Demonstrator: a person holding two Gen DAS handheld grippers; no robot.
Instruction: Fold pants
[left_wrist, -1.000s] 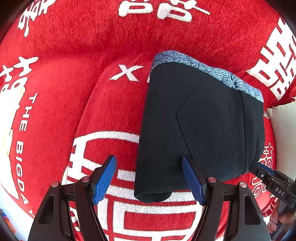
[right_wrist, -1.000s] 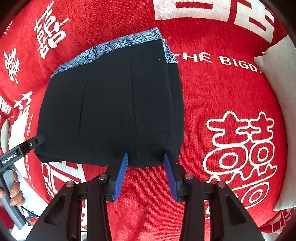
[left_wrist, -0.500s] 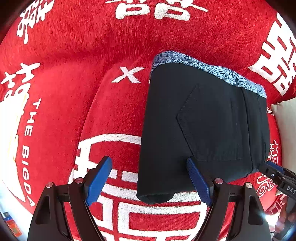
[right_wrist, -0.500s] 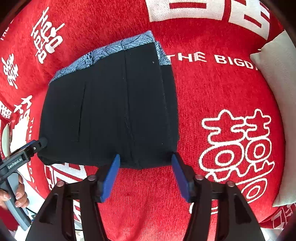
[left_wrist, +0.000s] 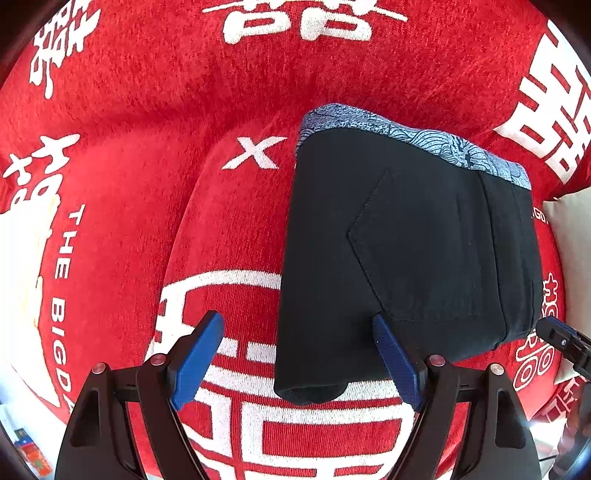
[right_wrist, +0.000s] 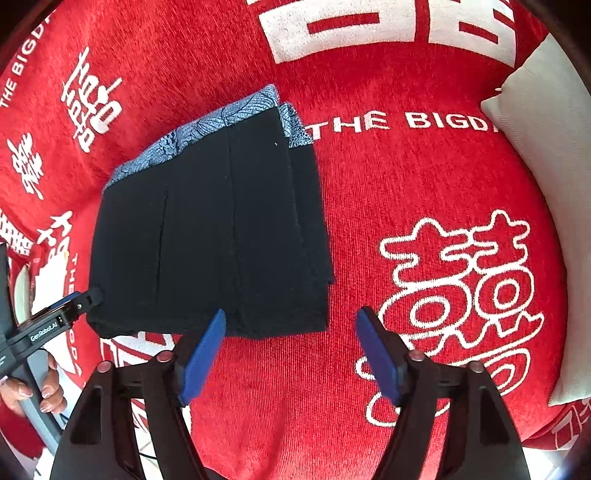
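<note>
Black pants (left_wrist: 406, 240) lie folded into a compact rectangle on the red blanket (left_wrist: 147, 166), with a blue patterned waistband lining (left_wrist: 406, 133) along the far edge. My left gripper (left_wrist: 297, 332) is open, pointing down over the near left corner; the cloth lies between the jaws and the pads do not press it. In the right wrist view the pants (right_wrist: 221, 229) sit left of centre. My right gripper (right_wrist: 291, 319) hovers at their near right edge, its jaws opening and clear of the fabric. Each gripper's tip shows in the other's view.
The red blanket (right_wrist: 406, 184) carries white characters and lettering. A white pillow (right_wrist: 535, 147) lies at the right edge. A person's hand (right_wrist: 40, 391) holds the left gripper's handle at the lower left. Pale floor shows past the blanket's near edge.
The right gripper's jaws have spread wide and drawn back off the pants' near edge. The left jaws widened a little. The folded pants stayed still.
</note>
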